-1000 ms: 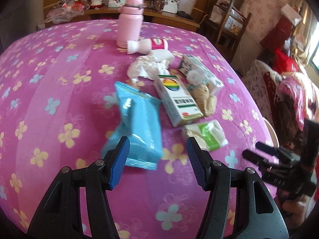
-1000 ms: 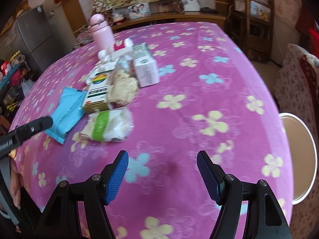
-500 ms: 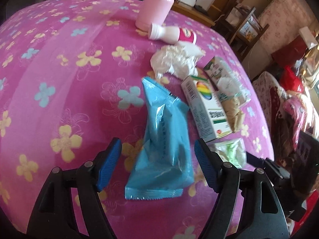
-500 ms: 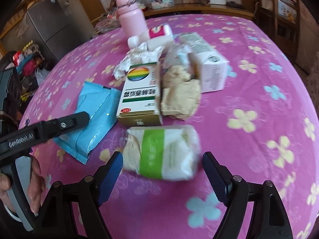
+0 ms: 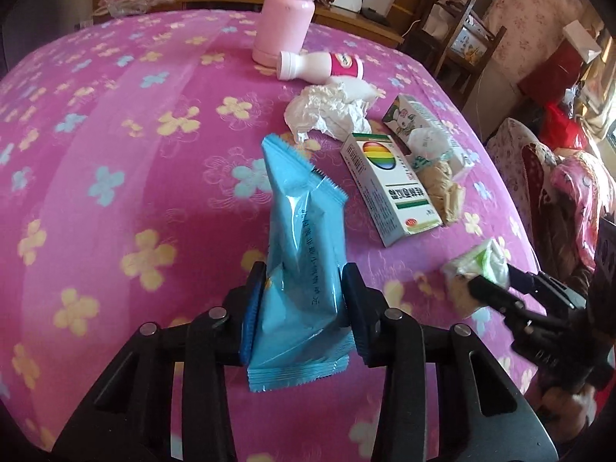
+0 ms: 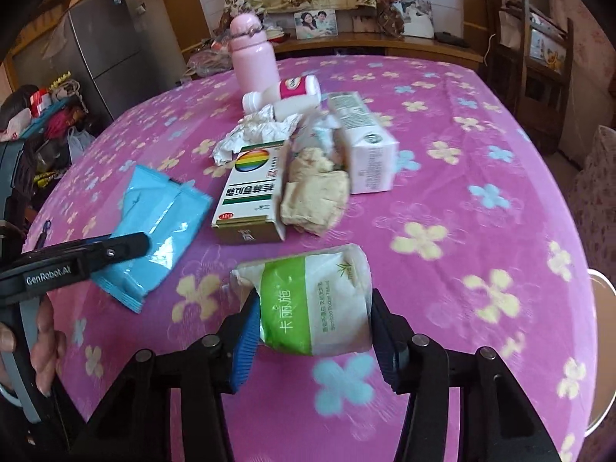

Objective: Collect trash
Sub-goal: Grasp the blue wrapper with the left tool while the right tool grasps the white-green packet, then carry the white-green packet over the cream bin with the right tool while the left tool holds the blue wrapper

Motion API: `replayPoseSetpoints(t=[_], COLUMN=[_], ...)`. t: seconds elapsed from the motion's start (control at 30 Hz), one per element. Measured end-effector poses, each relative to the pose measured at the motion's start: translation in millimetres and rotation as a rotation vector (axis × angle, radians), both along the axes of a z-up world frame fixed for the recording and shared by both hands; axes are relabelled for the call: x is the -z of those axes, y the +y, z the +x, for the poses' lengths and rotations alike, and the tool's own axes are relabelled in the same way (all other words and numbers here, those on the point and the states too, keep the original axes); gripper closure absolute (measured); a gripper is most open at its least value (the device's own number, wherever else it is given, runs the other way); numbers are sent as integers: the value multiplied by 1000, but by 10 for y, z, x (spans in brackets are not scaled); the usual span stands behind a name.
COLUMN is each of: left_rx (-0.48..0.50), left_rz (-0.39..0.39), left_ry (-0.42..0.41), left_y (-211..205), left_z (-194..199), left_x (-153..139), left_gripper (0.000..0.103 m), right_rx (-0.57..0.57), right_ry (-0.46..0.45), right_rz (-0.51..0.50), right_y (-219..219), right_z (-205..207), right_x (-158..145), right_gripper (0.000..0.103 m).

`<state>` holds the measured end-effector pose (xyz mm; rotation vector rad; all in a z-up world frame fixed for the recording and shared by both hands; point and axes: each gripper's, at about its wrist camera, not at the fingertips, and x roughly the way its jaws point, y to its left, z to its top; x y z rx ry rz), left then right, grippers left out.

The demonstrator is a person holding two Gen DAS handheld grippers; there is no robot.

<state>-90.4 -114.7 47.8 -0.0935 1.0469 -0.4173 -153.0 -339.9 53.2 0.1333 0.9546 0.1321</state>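
the left gripper (image 5: 304,308) has its jaws closing on a light blue plastic snack wrapper (image 5: 302,254), the blue pads pressed into both sides of the packet so it buckles and its far end stands up off the round desk under a pink cloth with yellow and blue flowers (image 5: 115,146). its near sealed edge hangs below the fingers.

the right gripper (image 6: 313,331) is closing too, clamped on a white soft tissue pack with a green band (image 6: 315,304); both pads touch its sides and the pack bulges between them.

the rest of the trash lies in a loose cluster further out on the desk. a white cardboard box with a rainbow circle (image 6: 252,196) lies flat, and a crumpled beige paper wad (image 6: 313,196) touches its right side. right of that wad is a white and pink carton lying on its side (image 6: 362,142). behind the rainbow box sits a crumpled white tissue (image 5: 327,111), and behind the tissue a small white drink bottle with a pink label (image 5: 321,65) lies on its side, just in front of an upright pale pink flask (image 5: 285,23).

in the right wrist view, a person's hand (image 6: 42,331) wraps around the left gripper's handle at the left edge.
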Motion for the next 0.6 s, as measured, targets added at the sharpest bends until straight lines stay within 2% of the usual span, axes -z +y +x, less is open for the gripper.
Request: replayPoseSetpoints(t=[0.17,0.27,0.6], left_rx=[41,86,281], left_rz=[-20,-33,-52], left_ry=[-21,-42,-74], left_y=[-42,-212,-1227], left_z=[-214,-362,-713], left_x=[-195,-304,-479], left_gripper=[67,67,68], right_rx=[50,95,266], right_ry=[-24,-36,-55], right_rz=[3,10,-13], right_y=[-279,-485,-1294], right_z=[-272,-422,-913], right_x=[-131,-186,-329], right_gripper=[52,52,52])
